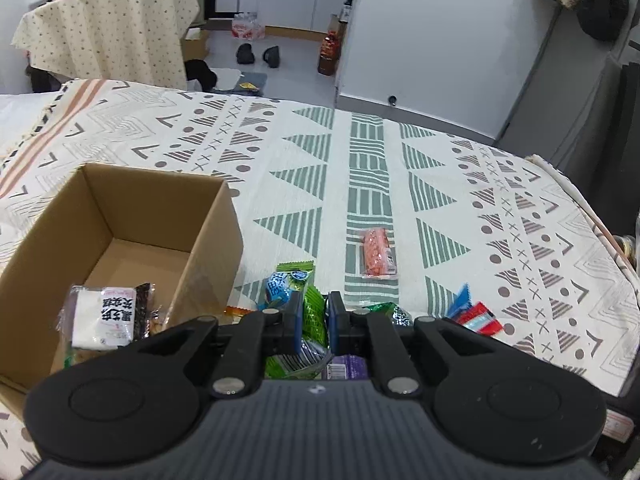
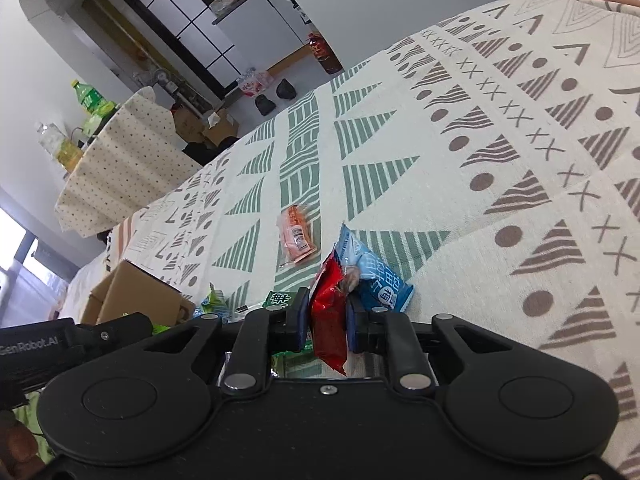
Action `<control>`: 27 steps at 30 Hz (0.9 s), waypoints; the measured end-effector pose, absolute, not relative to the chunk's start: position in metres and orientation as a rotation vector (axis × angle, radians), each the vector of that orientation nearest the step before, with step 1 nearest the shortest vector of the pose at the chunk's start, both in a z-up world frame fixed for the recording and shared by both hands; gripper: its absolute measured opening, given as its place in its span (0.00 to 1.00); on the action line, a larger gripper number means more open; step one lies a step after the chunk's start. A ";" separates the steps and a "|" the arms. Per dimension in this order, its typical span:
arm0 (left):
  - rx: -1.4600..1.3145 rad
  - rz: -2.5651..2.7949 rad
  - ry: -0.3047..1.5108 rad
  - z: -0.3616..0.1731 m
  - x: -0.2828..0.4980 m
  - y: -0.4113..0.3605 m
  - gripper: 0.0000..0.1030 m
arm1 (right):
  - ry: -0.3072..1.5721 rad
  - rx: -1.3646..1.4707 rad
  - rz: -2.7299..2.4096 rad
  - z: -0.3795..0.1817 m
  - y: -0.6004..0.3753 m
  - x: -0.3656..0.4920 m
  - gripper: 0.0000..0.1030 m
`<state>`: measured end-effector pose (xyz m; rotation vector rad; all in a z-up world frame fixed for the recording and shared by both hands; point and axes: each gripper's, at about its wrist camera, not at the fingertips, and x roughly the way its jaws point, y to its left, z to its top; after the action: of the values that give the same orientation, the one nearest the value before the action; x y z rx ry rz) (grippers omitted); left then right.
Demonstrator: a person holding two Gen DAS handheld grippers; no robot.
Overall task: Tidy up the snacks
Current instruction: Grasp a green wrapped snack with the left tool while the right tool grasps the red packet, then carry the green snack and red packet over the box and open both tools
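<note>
While the left gripper pinches a green snack packet between its blue pads, the right gripper is clamped on a red packet — both held just above the patterned tablecloth. A cardboard box stands open at the left, with a black-and-white packet leaning inside it. An orange packet lies alone farther out on the cloth, and a blue packet rests just beside the red one.
</note>
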<state>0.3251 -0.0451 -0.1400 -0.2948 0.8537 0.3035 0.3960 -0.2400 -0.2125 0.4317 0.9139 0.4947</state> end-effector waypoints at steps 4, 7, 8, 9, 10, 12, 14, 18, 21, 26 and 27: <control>-0.298 0.338 0.819 -0.129 0.320 -0.049 0.11 | 0.889 0.452 0.515 -0.201 -0.247 0.391 0.17; -0.296 0.351 0.785 -0.118 0.313 -0.053 0.11 | 0.855 0.465 0.541 -0.191 -0.252 0.385 0.17; -0.296 0.356 0.774 -0.115 0.311 -0.053 0.11 | 0.849 0.466 0.547 -0.188 -0.253 0.383 0.17; -0.298 0.362 0.763 -0.111 0.308 -0.054 0.11 | 0.844 0.468 0.553 -0.186 -0.255 0.382 0.17; -0.298 0.367 0.752 -0.108 0.305 -0.053 0.11 | 0.838 0.470 0.558 -0.184 -0.256 0.381 0.17; -0.298 0.379 0.737 -0.102 0.298 -0.053 0.11 | 0.823 0.476 0.569 -0.178 -0.258 0.378 0.17; -0.301 0.390 0.722 -0.096 0.292 -0.052 0.11 | 0.804 0.481 0.585 -0.172 -0.258 0.375 0.17; -0.312 0.409 0.695 -0.083 0.278 -0.047 0.11 | 0.777 0.473 0.609 -0.160 -0.254 0.368 0.17; -0.314 0.419 0.678 -0.073 0.269 -0.042 0.11 | 0.756 0.470 0.627 -0.150 -0.251 0.363 0.17; -0.319 0.437 0.652 -0.059 0.252 -0.028 0.11 | 0.720 0.451 0.658 -0.136 -0.241 0.355 0.17; -0.327 0.442 0.646 -0.056 0.249 -0.023 0.11 | 0.719 0.446 0.663 -0.135 -0.238 0.353 0.17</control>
<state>0.2493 -0.0234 -0.0564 -0.3269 0.6460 0.4418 0.3533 -0.2383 -0.1345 0.4458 0.7190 0.6628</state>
